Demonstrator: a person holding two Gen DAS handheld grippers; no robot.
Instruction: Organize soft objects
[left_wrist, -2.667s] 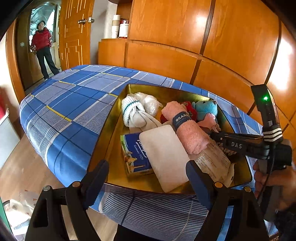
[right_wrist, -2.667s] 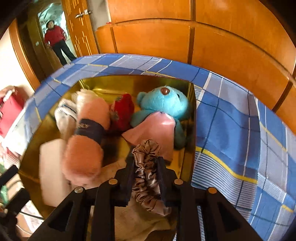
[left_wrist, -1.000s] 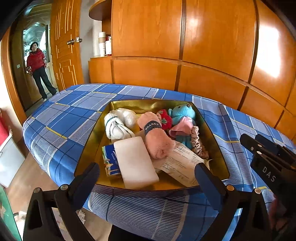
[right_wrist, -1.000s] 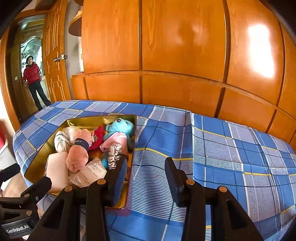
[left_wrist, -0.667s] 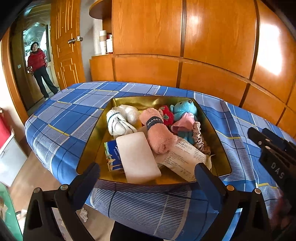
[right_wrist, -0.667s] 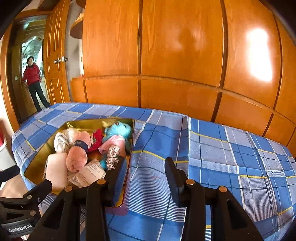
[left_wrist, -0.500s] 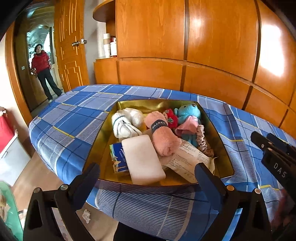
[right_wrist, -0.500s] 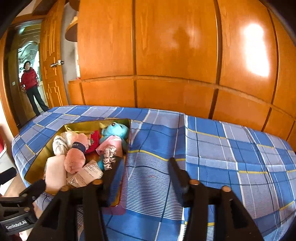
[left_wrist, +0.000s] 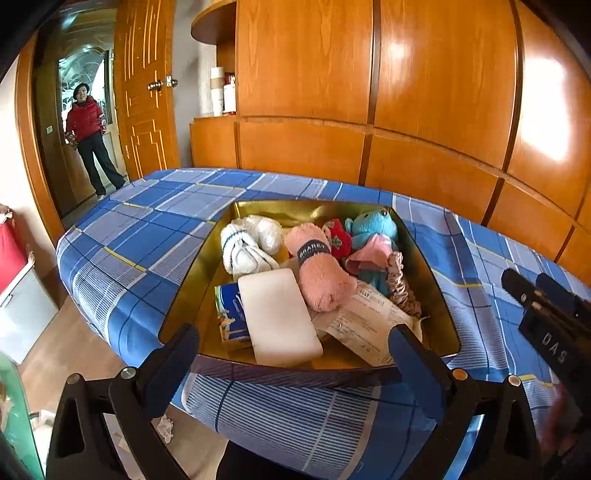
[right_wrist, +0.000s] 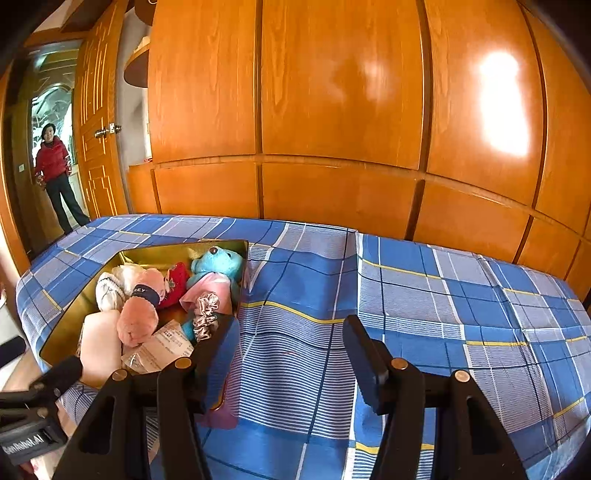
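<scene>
On the bed (right_wrist: 406, 295), covered with a blue plaid sheet, a gold tray (left_wrist: 436, 288) holds the soft objects: a blue teddy bear (left_wrist: 373, 225), a red plush (left_wrist: 338, 240), a rolled pink towel (left_wrist: 317, 273), white socks (left_wrist: 243, 247), a white pad (left_wrist: 277, 314), a tissue pack (left_wrist: 229, 314), a paper slip (left_wrist: 365, 321) and a satin scrunchie (left_wrist: 400, 288) along the tray's right wall. The left hand-held gripper (left_wrist: 295, 354) hovers at the tray's near rim, jaws spread wide, nothing between them. The right hand-held gripper (right_wrist: 288, 343) sits just right of the tray above bare sheet; its jaws have just been opening and stand apart with nothing between them. Every soft object in view lies inside the tray, and no loose item shows on the sheet. Judged from this layout, the placing step appears complete and the sequence stands at either finish or tidying. If tidying follows, the next move calls for lowering one hand-held gripper into the tray and closing lightly on a compliant item, such as the scrunchie, without dragging the paper slip beneath. A person (left_wrist: 88, 129) stands in the far doorway, well apart from the work.
</scene>
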